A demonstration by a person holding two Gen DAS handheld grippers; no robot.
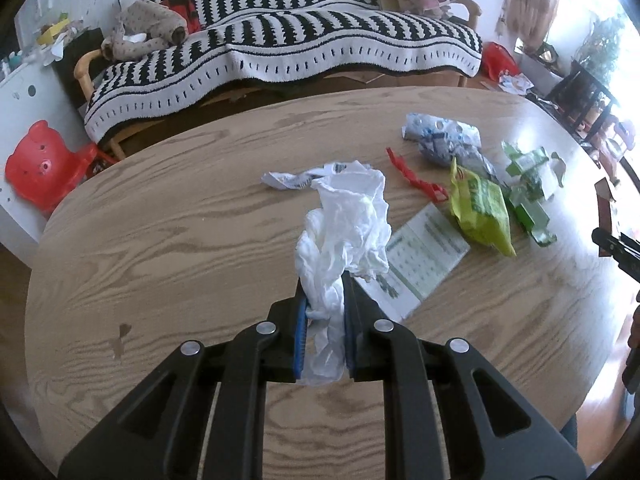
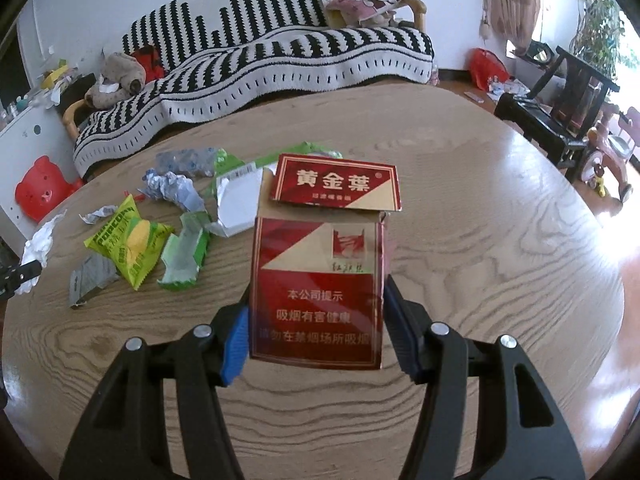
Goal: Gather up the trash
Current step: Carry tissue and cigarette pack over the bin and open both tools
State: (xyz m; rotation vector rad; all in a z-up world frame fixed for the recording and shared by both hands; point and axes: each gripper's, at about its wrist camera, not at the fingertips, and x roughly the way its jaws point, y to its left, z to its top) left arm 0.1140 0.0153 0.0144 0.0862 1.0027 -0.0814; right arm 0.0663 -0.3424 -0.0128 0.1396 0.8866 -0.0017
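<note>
Left tool (image 1: 325, 320) is clamped narrow on a crumpled white tissue (image 1: 344, 224), the blue pads squeezing its twisted tail while the loose bulk billows out past the fingertips, lifted off the wooden bench (image 1: 160, 240). Over on the right, the right tool (image 2: 316, 316) grips a red and gold cigarette pack (image 2: 320, 280) by its two side edges, jaws set about as wide as the pack, lid flap (image 2: 336, 184) hanging open at the top, pack held above the bench.

Plenty of trash on the bench beyond the tissue: a yellow-green snack bag (image 1: 480, 208), a torn green carton (image 1: 528, 184), a crumpled blue-and-white wrapper (image 1: 440, 136), a red plastic strip (image 1: 416, 178), a small crumpled paper (image 1: 296, 178) and a flat printed leaflet (image 1: 424, 260), all clustered close together. Behind the bench runs a sofa under a black-and-white striped blanket (image 1: 304, 40), with a red bear-faced stool (image 1: 38, 164) at the far left.
</note>
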